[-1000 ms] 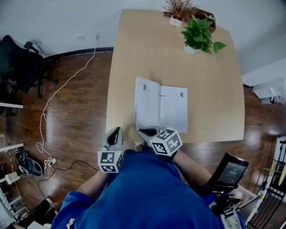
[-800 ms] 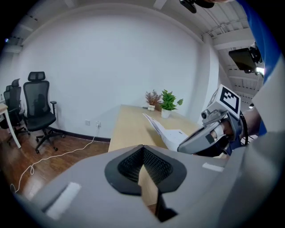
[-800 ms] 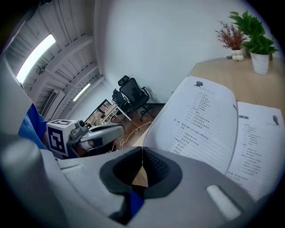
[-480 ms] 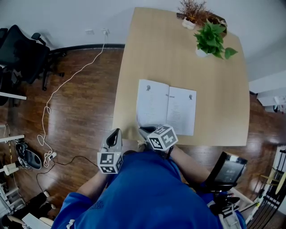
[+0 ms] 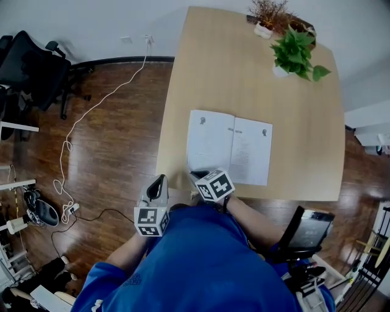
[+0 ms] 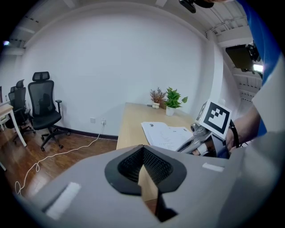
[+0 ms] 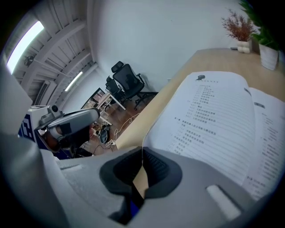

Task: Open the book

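The book (image 5: pixel 228 146) lies open and flat on the wooden table (image 5: pixel 244 73), both printed pages up, near the front edge. My right gripper (image 5: pixel 195 177) is shut and holds nothing; its tips sit just at the book's near left corner. In the right gripper view the left page (image 7: pixel 213 116) fills the space beyond the shut jaws of that gripper (image 7: pixel 142 151). My left gripper (image 5: pixel 159 181) is shut too, held off the table's front left edge, apart from the book. The left gripper view shows its jaws closed (image 6: pixel 142 149), with the book (image 6: pixel 167 133) ahead to the right.
A green potted plant (image 5: pixel 295 52) and a dried plant in a pot (image 5: pixel 268 18) stand at the table's far right. A black office chair (image 5: pixel 30 67) and a white cable (image 5: pixel 79 134) are on the wood floor at left. A dark screen device (image 5: pixel 311 228) is at my right.
The head view has shifted slightly. My right gripper has drawn a little left and back towards the book's near corner. The book stays open; the left gripper has barely moved.
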Tool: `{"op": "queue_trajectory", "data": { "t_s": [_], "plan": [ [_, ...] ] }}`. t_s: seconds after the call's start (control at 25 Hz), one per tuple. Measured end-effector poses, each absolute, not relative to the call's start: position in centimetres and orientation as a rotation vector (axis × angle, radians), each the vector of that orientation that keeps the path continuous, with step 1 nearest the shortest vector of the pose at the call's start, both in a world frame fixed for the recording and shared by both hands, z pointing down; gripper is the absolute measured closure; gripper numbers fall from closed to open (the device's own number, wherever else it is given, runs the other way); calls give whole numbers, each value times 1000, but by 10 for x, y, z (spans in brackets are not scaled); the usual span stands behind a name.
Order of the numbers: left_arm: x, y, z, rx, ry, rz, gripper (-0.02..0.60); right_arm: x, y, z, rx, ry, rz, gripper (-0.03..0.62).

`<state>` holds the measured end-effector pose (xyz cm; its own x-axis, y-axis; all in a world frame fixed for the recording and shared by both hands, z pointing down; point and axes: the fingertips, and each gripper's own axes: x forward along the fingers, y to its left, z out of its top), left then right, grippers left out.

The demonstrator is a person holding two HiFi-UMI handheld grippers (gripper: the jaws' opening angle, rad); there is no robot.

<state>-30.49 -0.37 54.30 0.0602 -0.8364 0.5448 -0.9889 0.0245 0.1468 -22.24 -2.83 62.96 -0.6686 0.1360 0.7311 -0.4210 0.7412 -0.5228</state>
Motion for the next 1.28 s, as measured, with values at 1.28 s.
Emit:
{"op": "queue_trajectory", "data": {
  "t_s": [1.28],
  "plan": [
    [-317,-3,543,1862,-1796,429,574,-234,-21,657,288,-1989,744,573]
  ]
}}
